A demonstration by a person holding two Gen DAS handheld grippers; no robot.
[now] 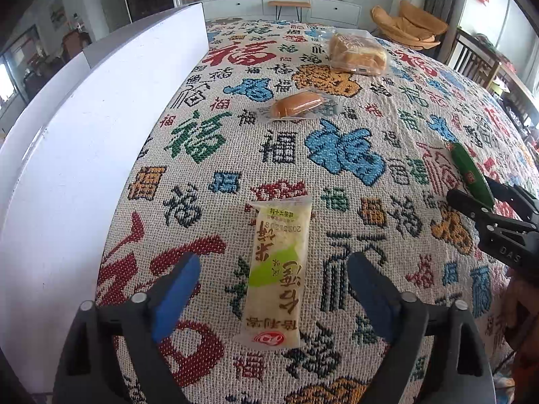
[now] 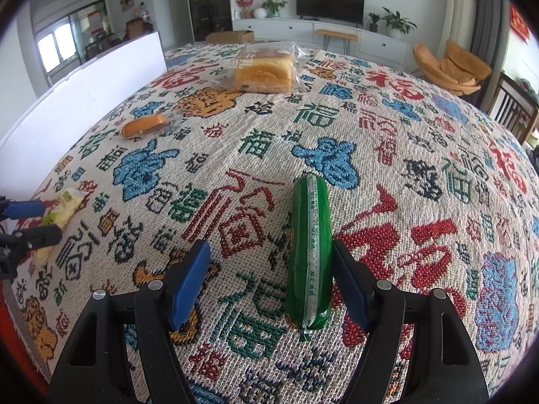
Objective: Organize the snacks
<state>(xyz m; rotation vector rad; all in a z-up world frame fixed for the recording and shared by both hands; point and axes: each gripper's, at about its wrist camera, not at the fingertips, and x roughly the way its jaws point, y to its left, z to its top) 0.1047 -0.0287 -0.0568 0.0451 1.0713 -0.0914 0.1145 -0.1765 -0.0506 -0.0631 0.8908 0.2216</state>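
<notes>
A desk [image 1: 421,107] draped in a cloth woven with bright characters fills both views, with a white box [image 1: 101,128] along its left edge and a bagged loaf [image 2: 264,69] and a small wrapped bun [image 2: 145,125] lying farther back. Nearer, the left tool [image 1: 273,289] hangs wide open over a pale rice-cracker packet [image 1: 278,276], which lies lengthwise between the blue pads [image 1: 175,293] without touching either. The right tool [image 2: 269,279] is also spread, holding nothing; a green sausage [image 2: 310,252] lies between its fingers, hard against the right-hand one and well clear of the other.

Closing cleanly likely means centring each tool on its snack first, then squeezing gently across the narrow width, since the packet looks crushable.

Only the right wrist view shows the sausage's offset and seam; only the left shows the packet's print and its centred lie.
</notes>
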